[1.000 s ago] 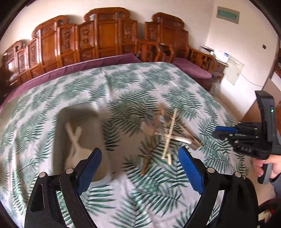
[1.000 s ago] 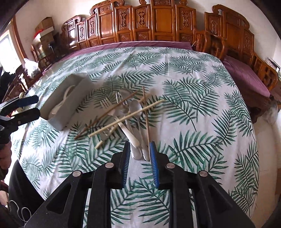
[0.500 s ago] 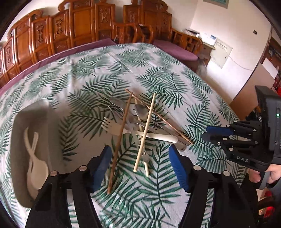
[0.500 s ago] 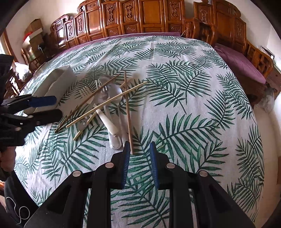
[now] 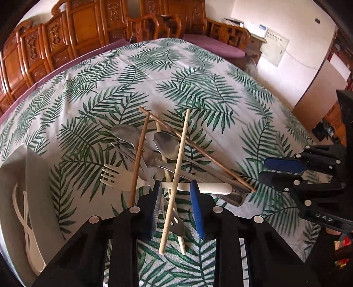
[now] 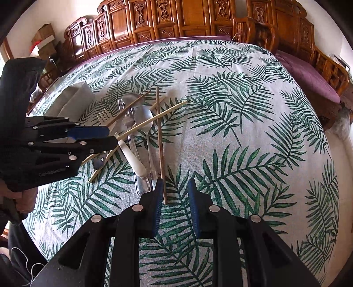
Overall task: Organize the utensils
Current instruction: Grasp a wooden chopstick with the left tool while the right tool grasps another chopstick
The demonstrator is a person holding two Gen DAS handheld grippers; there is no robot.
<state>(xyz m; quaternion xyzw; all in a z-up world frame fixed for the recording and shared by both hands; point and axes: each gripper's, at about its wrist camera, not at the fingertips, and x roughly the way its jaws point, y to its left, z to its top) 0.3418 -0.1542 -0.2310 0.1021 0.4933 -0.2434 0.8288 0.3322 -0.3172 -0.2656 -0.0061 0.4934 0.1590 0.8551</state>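
A crossed pile of utensils lies on the palm-leaf tablecloth: metal spoons (image 5: 167,145), a white-handled fork (image 5: 117,176), brown chopsticks (image 5: 139,159) and pale chopsticks (image 5: 178,167). My left gripper (image 5: 176,198) hangs low over the pile's near end. Its jaws are closing, with a pale chopstick and the fork handle between the pads, which do not press on them. From the right wrist view the left gripper (image 6: 112,135) sits over the pile's left side. My right gripper (image 6: 175,198) stands narrowly open; the end of a brown chopstick (image 6: 161,143) lies beside its left pad.
A grey tray (image 5: 13,167) holding white plastic utensils (image 5: 22,209) stands left of the pile, and this tray (image 6: 75,99) also shows from the right wrist. Carved wooden chairs (image 6: 198,19) ring the far side of the table. A hand (image 6: 19,198) holds the left gripper.
My left gripper has swung from over the tray to the pile and come down, its jaws narrowing from wide apart. The right gripper has sunk a little toward the brown chopstick's end.
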